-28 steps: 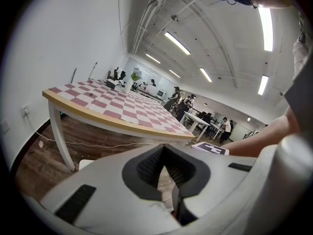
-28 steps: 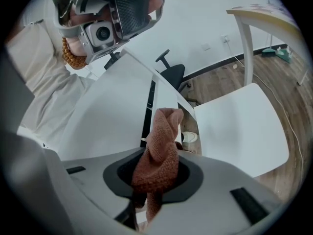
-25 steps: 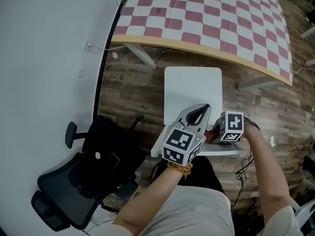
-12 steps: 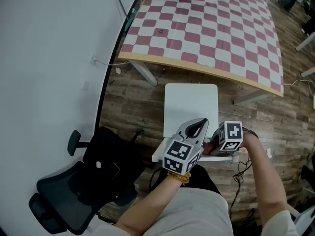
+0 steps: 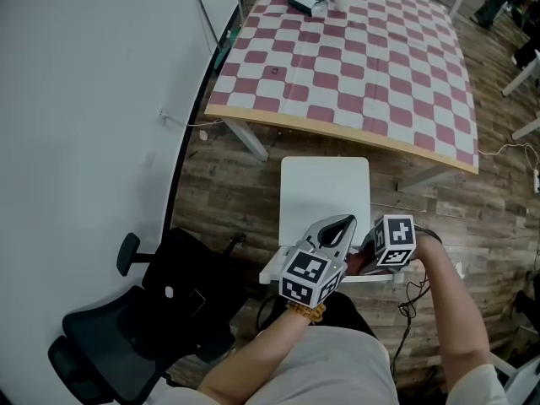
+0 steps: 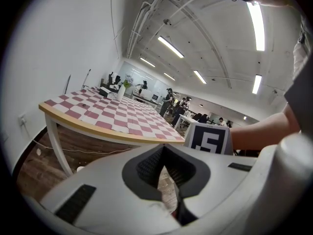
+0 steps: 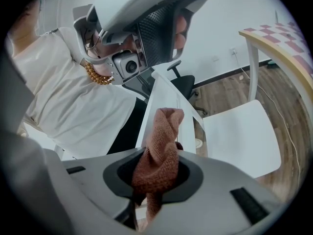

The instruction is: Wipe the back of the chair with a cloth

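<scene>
In the head view the white chair (image 5: pixel 325 188) stands on the wood floor (image 5: pixel 228 184) just before the checkered table (image 5: pixel 363 57), with a black office chair (image 5: pixel 143 327) well to its left. Both grippers sit at the chair back (image 5: pixel 274 270), at the near edge. The left gripper (image 5: pixel 342 224) lies over the rail with its jaw tips together, and the right gripper (image 5: pixel 369 256) is just beside it, a bit of rust-brown cloth (image 5: pixel 355 264) showing at its tips. In the left gripper view the left gripper (image 6: pixel 165 154) has its jaws closed with nothing between them; the table (image 6: pixel 98 116) stretches beyond. In the right gripper view the right gripper (image 7: pixel 156 177) is clamped on the cloth (image 7: pixel 159 148), whose bunched end stands up against the white chair back (image 7: pixel 164 94), with the seat (image 7: pixel 239 136) to the right.
</scene>
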`<action>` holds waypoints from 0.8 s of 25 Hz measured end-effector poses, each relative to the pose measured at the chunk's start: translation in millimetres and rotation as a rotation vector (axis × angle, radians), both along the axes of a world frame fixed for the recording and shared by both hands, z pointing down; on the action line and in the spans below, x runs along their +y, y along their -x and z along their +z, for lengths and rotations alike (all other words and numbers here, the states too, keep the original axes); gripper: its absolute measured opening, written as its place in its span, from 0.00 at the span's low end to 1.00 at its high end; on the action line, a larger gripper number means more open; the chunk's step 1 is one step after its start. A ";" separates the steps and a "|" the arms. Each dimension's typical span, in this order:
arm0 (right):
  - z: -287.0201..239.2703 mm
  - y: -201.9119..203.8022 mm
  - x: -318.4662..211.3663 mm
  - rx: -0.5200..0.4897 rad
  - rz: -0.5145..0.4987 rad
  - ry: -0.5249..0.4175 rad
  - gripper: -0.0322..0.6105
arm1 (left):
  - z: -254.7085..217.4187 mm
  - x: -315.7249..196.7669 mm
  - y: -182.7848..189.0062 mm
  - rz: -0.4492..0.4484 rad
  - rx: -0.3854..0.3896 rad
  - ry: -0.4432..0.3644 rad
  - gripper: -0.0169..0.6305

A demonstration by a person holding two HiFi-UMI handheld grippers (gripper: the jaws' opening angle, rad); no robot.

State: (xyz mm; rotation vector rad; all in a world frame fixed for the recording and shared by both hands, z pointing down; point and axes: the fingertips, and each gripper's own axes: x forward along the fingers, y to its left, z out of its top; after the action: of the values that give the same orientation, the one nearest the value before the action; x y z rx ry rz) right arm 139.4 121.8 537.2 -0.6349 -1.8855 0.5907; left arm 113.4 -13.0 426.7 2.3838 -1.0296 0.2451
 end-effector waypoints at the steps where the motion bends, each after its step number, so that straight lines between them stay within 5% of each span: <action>1: 1.4 -0.2 -1.0 0.001 -0.002 -0.006 0.20 | 1.7 -0.9 0.1 0.000 -0.001 0.002 0.05; 20: 73.8 -22.5 -7.2 0.074 -0.022 -0.038 0.20 | 51.1 -17.5 -9.1 -0.007 0.012 0.061 0.05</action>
State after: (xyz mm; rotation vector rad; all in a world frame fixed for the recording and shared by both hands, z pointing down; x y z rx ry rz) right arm 161.9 114.6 611.0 -0.6001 -1.8145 0.5556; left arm 122.4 -30.5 477.8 2.3236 -1.0103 0.2553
